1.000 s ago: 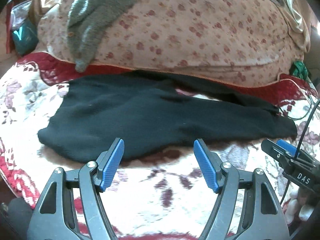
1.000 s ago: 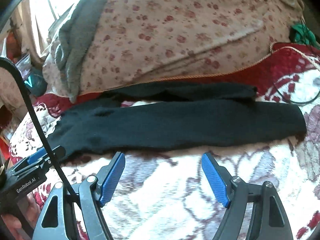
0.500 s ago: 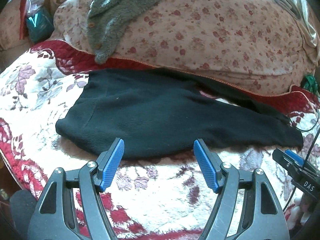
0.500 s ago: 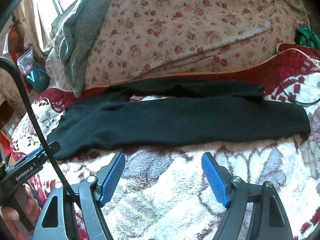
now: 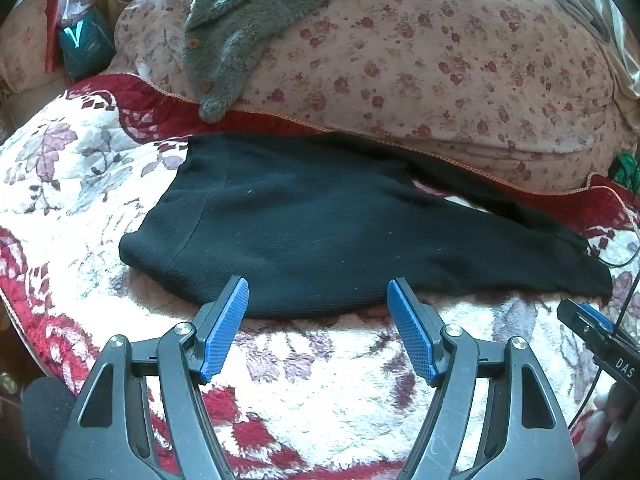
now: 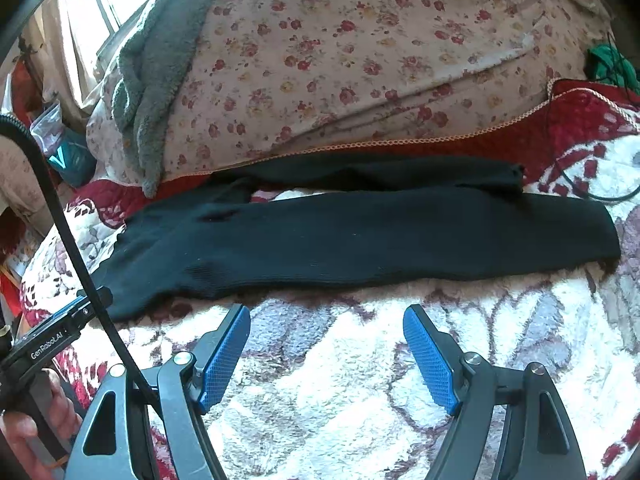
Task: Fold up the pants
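Note:
Black pants (image 5: pixel 328 232) lie flat across a red and white floral blanket (image 5: pixel 320 364), waist to the left, legs running right. The far leg lies a little apart behind the near one (image 6: pixel 360 236). My left gripper (image 5: pixel 318 294) is open, its blue pads just at the near edge of the waist part, nothing between them. My right gripper (image 6: pixel 326 320) is open too, a short way in front of the near leg, over bare blanket (image 6: pixel 340 380). The right gripper's tip (image 5: pixel 588 320) shows at the right edge of the left wrist view.
A big floral duvet (image 5: pixel 420 64) is heaped right behind the pants, with a grey fleece garment (image 5: pixel 240 28) draped on it. A teal packet (image 5: pixel 82 46) sits at far left. A thin black cable (image 6: pixel 576 184) and green yarn (image 6: pixel 610 60) lie at the right.
My left gripper has swung left and closer toward the waist end, so the pants sit further right in its view. The right gripper has hardly moved. Both stay open.

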Available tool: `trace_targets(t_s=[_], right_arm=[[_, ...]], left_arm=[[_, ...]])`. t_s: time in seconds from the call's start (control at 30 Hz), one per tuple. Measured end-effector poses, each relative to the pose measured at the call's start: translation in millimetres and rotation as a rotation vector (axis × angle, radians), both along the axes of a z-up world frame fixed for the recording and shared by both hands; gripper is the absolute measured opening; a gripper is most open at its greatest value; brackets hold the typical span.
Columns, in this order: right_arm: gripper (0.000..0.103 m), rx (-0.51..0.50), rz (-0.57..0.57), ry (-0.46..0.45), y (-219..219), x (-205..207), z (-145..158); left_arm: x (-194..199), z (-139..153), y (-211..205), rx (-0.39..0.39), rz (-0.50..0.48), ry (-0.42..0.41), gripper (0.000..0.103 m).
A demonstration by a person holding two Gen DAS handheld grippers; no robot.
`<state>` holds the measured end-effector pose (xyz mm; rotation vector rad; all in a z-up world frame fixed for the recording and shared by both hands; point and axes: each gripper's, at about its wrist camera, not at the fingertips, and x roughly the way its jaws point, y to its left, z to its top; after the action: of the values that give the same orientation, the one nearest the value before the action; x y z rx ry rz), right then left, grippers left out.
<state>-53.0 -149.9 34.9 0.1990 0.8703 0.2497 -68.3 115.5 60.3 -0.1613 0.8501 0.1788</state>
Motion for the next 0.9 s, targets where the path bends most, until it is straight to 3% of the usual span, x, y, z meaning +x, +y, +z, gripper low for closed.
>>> trace_targets(t_s=[0.33,0.57,0.73,0.9], right_arm=[[0.078,0.031,-0.043,0.019,-24.4,1.5,-8.9],[0.078,0.109,-0.105,0.044,-57.1,1.8,-20.3],[0.078,0.185,-0.145,0.048,-80.1,7.3,-27.5],[0.078,0.251,-0.156,0.04,-91.5,17.7,-33.1]], left_arm=[[-13.4,-8.1,29.1,-0.023,0.046,0.022,0.073],[-23.0,-17.6,60.4,-0.111,0.111,0.014,0.073],[-15.6,-31.4,75.3,-0.209,0.147,0.036,0.073],[-5.1,-40.6,80.7,-0.254,0.177,0.042,0.073]])
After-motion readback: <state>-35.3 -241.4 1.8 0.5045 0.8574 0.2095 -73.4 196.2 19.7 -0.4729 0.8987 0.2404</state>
